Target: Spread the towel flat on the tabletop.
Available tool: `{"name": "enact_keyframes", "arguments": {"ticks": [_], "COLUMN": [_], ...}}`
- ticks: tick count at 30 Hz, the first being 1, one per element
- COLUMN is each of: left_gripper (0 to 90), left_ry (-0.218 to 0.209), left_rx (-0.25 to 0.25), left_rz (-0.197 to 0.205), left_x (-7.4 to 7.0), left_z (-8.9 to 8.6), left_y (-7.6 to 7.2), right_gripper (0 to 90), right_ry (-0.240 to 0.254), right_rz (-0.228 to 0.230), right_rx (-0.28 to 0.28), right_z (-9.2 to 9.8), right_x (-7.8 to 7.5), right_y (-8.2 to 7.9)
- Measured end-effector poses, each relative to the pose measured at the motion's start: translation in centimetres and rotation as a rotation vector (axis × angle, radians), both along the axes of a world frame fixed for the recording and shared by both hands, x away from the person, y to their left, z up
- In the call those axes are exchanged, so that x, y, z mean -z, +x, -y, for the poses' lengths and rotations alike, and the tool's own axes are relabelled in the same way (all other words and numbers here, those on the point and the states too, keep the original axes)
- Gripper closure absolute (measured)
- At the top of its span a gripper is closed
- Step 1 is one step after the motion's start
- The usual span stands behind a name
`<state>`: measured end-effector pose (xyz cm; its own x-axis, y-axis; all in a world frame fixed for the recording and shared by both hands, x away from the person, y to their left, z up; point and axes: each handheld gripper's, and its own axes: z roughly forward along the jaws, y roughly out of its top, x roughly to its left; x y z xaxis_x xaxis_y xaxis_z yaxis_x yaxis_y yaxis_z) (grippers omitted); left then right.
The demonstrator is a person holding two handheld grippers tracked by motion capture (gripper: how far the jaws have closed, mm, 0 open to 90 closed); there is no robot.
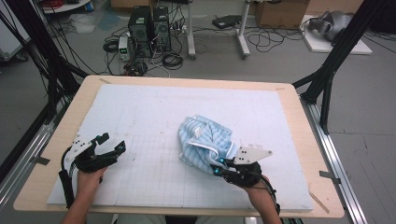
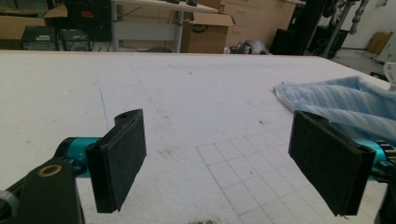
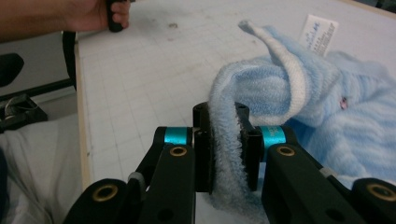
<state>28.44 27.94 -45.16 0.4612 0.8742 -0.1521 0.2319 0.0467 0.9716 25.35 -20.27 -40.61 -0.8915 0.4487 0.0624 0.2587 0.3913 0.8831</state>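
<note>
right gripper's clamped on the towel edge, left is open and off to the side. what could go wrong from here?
1. The right gripper pinches only a thin fold at the edge of the blue towel; pulling may slip it out.
2. The towel is crumpled with a white hem looped over; lifting from one point could leave it bunched.
3. The left gripper is open and well apart from the towel, so nothing steadies the other side.

Pretty clearly a lab or research workspace, not anyone's home. Two black desktop computer towers [image 1: 149, 30] sit straight on the grey concrete floor [image 1: 369, 116] with black cables [image 1: 275, 39] tangled everywhere around them. Brown cardboard boxes [image 1: 280, 11] are stacked along the back, black metal frame struts [image 1: 338, 51] stand at the sides, and the wooden tabletop [image 1: 306, 140] carries a white foam sheet with a pencilled grid [image 1: 154, 163].
</note>
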Motion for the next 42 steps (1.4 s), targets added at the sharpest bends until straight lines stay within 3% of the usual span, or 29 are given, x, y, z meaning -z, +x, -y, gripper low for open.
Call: {"name": "enact_keyframes", "arguments": {"ticks": [3,5,7,10,11,12,13,15,19,20,22,23,25,27,29,30,31,32,33,35,36,37,38,42], "left_gripper": [19.3,19.3,19.3,19.4,19.4,19.3,19.3,19.3,19.3,19.3,19.3,19.3,19.3,19.3,19.3,19.2,19.2,19.2,19.2,19.2,19.2,19.3,19.3,19.2], "left_ry": [-0.002,0.002,0.007,0.016,0.017,0.011,0.009,0.01,0.012,0.006,0.0,0.002,0.001,0.005,0.0,0.006,0.0,-0.002,-0.001,0.001,-0.003,0.0,-0.003,-0.004], "left_rx": [-0.003,-0.003,-0.003,-0.001,0.001,0.0,-0.001,0.001,0.002,0.002,0.009,0.012,0.016,0.021,0.024,0.025,0.022,0.023,0.024,0.029,0.033,0.035,0.036,0.044], "left_rz": [-0.003,-0.003,-0.004,-0.001,-0.003,-0.004,-0.007,-0.007,-0.004,-0.005,-0.008,-0.008,-0.007,-0.003,0.0,-0.001,-0.003,-0.003,-0.005,-0.006,-0.009,-0.008,-0.009,-0.014], "left_x": [0.0,0.0,0.0,-0.1,-0.1,-0.1,-0.1,-0.1,-0.1,-0.1,-0.1,-0.2,-0.4,-0.7,-0.9,-0.9,-1.0,-1.0,-1.0,-1.0,-0.9,-1.0,-0.9,-1.0], "left_z": [0.0,0.0,0.1,0.2,0.2,0.2,0.1,0.1,0.1,0.1,0.1,0.1,0.2,0.1,0.0,0.0,0.0,-0.1,0.0,0.0,0.1,0.2,0.2,0.3], "left_y": [0.0,0.0,0.0,0.0,0.0,0.0,0.0,0.0,0.0,0.0,0.0,0.0,-0.1,-0.1,-0.1,-0.1,-0.1,-0.1,-0.1,-0.1,-0.1,-0.1,-0.1,0.0], "right_gripper": [80.9,78.7,70.2,44.9,44.9,33.9,33.9,27.9,25.6,23.7,23.4,21.6,21.6,25.6,44.4,65.8,65.8,72.6,81.2,83.5,83.5,83.7,83.7,83.7], "right_ry": [0.018,0.005,-0.005,0.007,0.007,0.012,0.012,0.0,-0.065,-0.121,-0.149,-0.207,-0.22,-0.252,-0.271,-0.299,-0.299,-0.291,-0.237,-0.17,-0.17,-0.103,-0.082,-0.043], "right_rz": [-0.013,-0.011,-0.011,0.0,0.0,0.024,0.024,0.057,0.076,0.094,0.091,0.077,0.068,0.064,0.06,0.073,0.073,0.077,0.083,0.075,0.075,0.057,0.053,0.031], "right_rx": [-0.009,0.016,0.073,0.159,0.159,0.197,0.197,0.223,0.165,0.133,0.122,0.112,0.113,0.126,0.144,0.172,0.172,0.191,0.225,0.274,0.274,0.317,0.331,0.363], "right_z": [1.2,2.0,2.9,3.3,3.3,3.1,3.1,2.4,-0.4,-2.3,-3.2,-4.6,-5.1,-5.6,-5.6,-5.2,-5.2,-4.9,-3.9,-2.7,-2.7,-1.5,-1.0,0.1], "right_x": [0.0,0.1,0.1,-0.4,-0.4,-1.1,-1.1,-1.8,-2.2,-1.8,-1.5,-0.6,-0.1,0.5,0.7,0.7,0.7,0.6,0.2,-0.3,-0.3,-0.6,-0.7,-0.8], "right_y": [-0.8,-1.1,-1.1,-0.7,-0.7,-0.3,-0.3,0.3,1.5,2.1,2.5,3.3,3.7,4.3,4.4,4.5,4.5,4.5,4.7,5.1,5.1,5.6,5.8,6.1]}}
